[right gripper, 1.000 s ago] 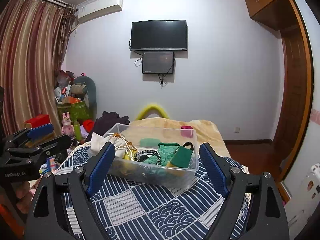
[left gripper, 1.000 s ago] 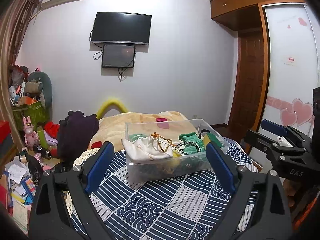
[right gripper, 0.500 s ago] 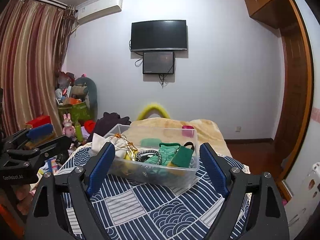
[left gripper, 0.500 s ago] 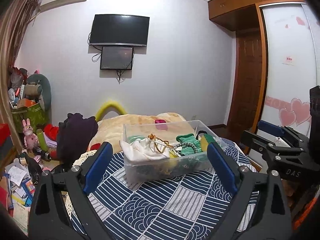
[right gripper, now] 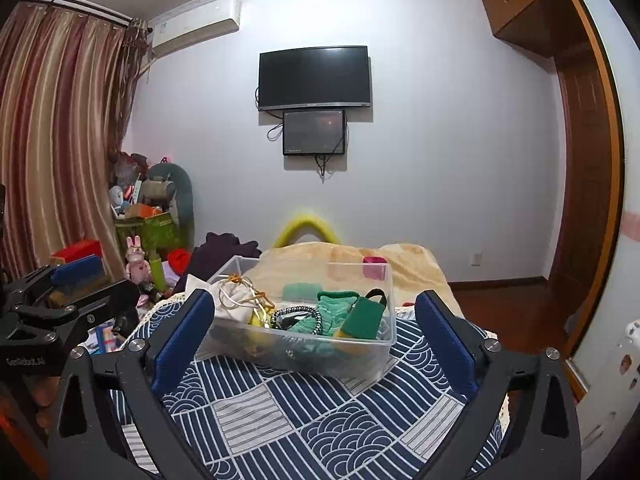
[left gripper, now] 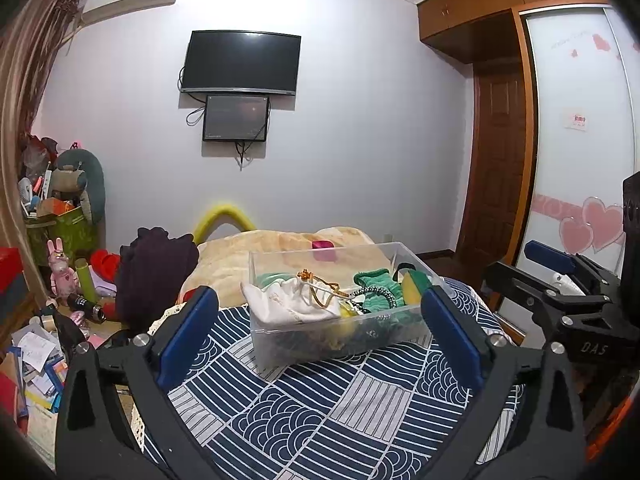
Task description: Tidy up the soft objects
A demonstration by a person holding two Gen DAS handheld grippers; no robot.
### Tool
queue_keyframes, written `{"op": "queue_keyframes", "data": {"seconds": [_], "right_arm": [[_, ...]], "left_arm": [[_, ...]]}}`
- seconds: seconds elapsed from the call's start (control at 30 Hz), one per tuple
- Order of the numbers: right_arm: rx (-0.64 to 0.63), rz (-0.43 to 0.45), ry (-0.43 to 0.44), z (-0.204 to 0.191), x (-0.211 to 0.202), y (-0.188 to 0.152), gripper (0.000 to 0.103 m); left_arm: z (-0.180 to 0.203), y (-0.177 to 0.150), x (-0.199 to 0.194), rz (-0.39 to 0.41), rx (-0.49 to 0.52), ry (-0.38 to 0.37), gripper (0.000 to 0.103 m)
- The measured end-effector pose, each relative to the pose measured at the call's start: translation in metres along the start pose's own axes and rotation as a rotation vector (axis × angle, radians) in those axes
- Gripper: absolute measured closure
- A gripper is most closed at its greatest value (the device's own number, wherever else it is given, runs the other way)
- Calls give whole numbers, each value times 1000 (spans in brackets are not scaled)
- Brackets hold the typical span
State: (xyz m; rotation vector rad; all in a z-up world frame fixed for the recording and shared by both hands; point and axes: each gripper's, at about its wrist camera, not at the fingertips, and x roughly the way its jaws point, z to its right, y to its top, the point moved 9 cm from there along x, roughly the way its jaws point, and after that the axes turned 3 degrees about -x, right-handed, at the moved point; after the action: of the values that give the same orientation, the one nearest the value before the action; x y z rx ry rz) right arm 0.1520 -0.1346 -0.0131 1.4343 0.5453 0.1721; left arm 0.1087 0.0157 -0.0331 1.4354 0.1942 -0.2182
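A clear plastic box [left gripper: 280, 344] stands on a blue-and-white patterned cloth [left gripper: 304, 412]; it also shows in the right wrist view [right gripper: 360, 356]. It holds soft things: a white drawstring pouch [left gripper: 288, 304], green knitted pieces [left gripper: 376, 284], a beaded band [right gripper: 296, 314] and a green-yellow sponge [right gripper: 362, 322]. My left gripper [left gripper: 318, 334] is open and empty, near side of the box. My right gripper [right gripper: 314, 334] is open and empty, also in front of the box. Each gripper shows at the edge of the other's view.
A beige blanket [left gripper: 248, 256] with a small pink object [left gripper: 323, 245] lies behind the box. A dark garment [left gripper: 154, 268] hangs at the left. Toys, papers and boxes [left gripper: 44, 320] crowd the floor at left. A wardrobe and door [left gripper: 504, 160] stand at right.
Both grippers stay open and empty. The left wrist view has shifted slightly, with the box sitting a little lower and more centred between its fingers.
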Motion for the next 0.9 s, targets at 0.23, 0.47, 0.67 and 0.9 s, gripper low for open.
{"op": "queue_keyframes", "data": {"seconds": [0.23, 0.47, 0.67, 0.9], "right_arm": [[0, 0, 1, 1, 0, 0, 2], [1, 0, 1, 0, 0, 0, 2], [5, 1, 0, 1, 0, 1, 2], [5, -3, 1, -1, 0, 0, 2]], "left_arm": [[0, 0, -1, 0, -1, -2, 0], [-1, 2, -4, 18, -12, 9, 0], [-2, 2, -4, 22, -6, 19, 0], [0, 1, -1, 14, -3, 19, 0]]}}
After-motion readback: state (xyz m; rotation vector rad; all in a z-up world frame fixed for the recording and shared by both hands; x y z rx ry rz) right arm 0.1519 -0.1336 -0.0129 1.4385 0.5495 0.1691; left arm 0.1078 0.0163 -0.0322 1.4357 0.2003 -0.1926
